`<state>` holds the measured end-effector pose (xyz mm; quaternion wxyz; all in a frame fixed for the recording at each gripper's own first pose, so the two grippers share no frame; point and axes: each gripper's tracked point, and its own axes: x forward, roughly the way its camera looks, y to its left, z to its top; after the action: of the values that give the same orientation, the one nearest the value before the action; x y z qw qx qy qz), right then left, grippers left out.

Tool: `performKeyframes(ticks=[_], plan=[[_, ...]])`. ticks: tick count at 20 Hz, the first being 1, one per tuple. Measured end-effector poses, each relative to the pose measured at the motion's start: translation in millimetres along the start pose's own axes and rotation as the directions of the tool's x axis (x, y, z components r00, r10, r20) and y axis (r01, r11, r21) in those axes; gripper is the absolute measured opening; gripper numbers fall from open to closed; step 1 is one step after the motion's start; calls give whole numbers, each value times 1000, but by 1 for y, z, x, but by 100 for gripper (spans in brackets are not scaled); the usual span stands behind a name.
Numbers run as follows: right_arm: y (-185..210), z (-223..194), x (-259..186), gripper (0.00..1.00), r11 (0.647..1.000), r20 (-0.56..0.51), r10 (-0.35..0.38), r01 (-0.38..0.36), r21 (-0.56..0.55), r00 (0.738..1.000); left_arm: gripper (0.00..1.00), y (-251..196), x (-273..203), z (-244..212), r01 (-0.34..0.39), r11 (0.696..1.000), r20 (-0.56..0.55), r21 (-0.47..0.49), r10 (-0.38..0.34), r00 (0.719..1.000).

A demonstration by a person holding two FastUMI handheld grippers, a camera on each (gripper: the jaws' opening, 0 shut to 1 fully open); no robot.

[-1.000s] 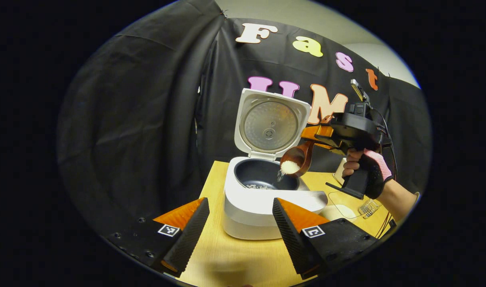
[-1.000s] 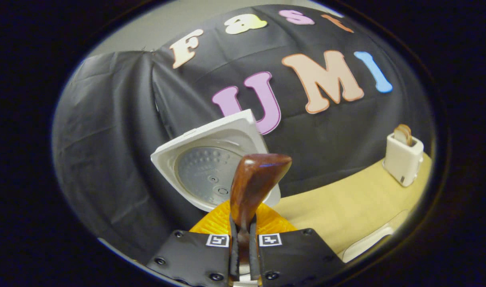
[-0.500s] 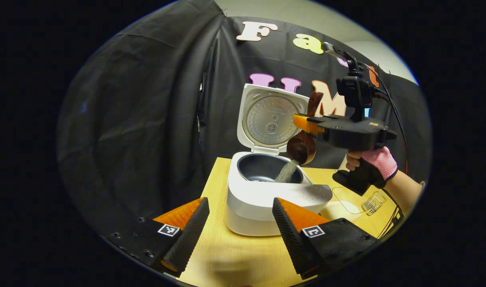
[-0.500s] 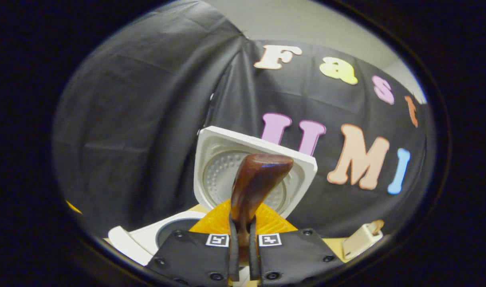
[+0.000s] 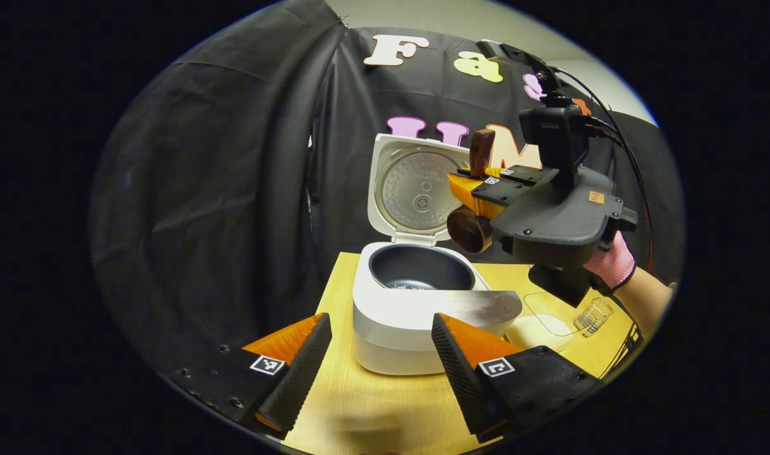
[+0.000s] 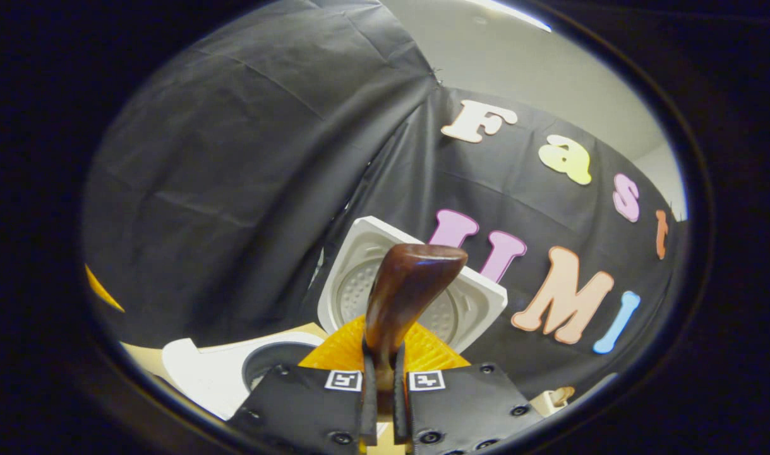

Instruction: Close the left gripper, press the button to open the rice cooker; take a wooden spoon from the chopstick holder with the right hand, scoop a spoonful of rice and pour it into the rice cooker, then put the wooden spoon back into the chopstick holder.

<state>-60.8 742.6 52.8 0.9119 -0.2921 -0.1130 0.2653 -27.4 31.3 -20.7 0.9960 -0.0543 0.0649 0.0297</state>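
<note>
The white rice cooker [image 5: 397, 328] stands on the wooden table with its lid [image 5: 416, 189] up, and a few rice grains lie in the dark inner pot [image 5: 421, 270]. Above the pot's right rim a gloved hand holds my right gripper [image 5: 479, 183], shut on the wooden spoon. The spoon bowl [image 5: 467, 230] hangs down without rice. My left gripper [image 5: 380, 321] is open in front of the cooker, holding nothing. In the right gripper view, the right gripper [image 6: 383, 392] clamps the spoon handle [image 6: 410, 291], with the lid [image 6: 359, 284] and pot [image 6: 274, 365] behind it.
A white rice bowl [image 5: 536, 328] with a clear cover and a small glass piece [image 5: 593, 315] sit on the table [image 5: 372, 411] right of the cooker. The pale chopstick holder [image 6: 552, 398] peeks in at the lower right. Black cloth walls stand behind.
The right gripper turned the spoon over and the rice poured into the pot. It then rose and moved toward me. The left gripper stayed put.
</note>
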Motion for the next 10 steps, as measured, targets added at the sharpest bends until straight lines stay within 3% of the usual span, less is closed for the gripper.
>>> performKeyframes(ticks=[5, 10], plan=[[-15, -10, -5, 12, 987, -38, -23, 28, 159, 999, 95, -9, 0, -1, 51, 999, 0, 13, -51, 999], [-41, -20, -14, 12, 942, -77, -60, 82, 326, 995, 95, -20, 0, 0, 123, 991, -6, 47, -123, 992]])
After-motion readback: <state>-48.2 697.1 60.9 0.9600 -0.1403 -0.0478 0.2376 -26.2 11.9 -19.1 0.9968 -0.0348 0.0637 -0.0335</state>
